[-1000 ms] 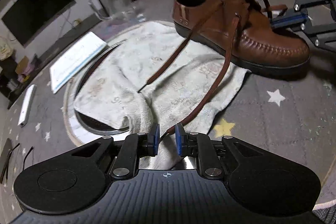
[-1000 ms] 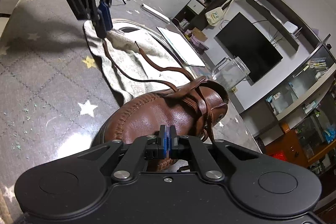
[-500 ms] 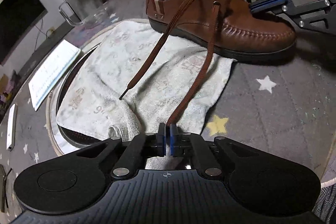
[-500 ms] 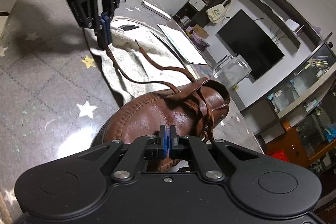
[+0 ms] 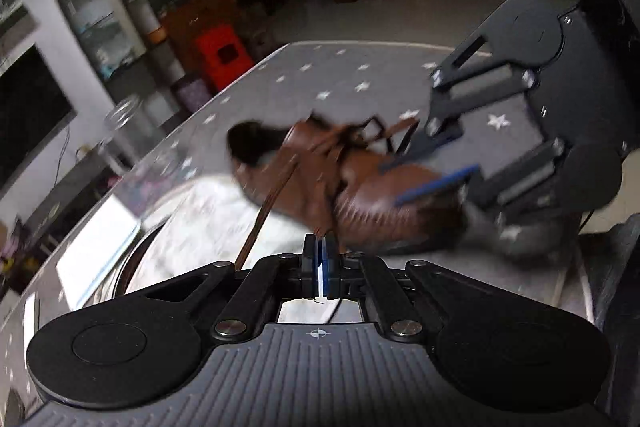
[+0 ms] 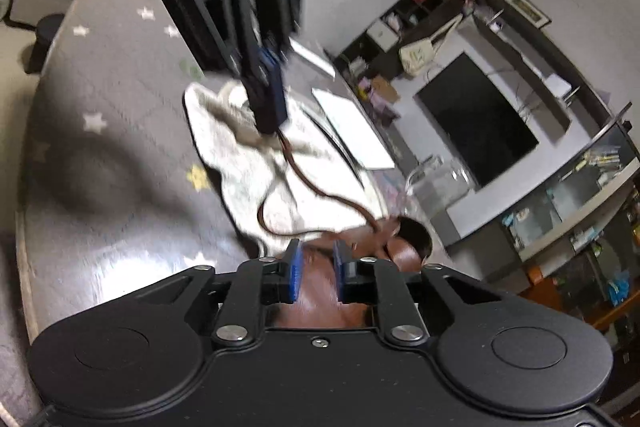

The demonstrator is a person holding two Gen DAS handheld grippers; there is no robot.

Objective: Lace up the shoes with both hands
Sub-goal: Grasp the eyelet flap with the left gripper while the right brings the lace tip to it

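- Left wrist view: left gripper (image 5: pixel 321 247) is clamped on a brown lace (image 5: pixel 326 203); the blurred brown shoe (image 5: pixel 344 183) lies at twelve o'clock on the starred table (image 5: pixel 360 79).
- Right wrist view: right gripper (image 6: pixel 316 269), jaws just parted and holding nothing, hovers over the shoe (image 6: pixel 400 247); pale towel (image 6: pixel 248 163) at eleven o'clock.

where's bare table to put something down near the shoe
Bare starred table lies beside the towel, away from the TV side. Another bare stretch lies beyond the shoe in the left wrist view. Crowded: towel, lace, paper.
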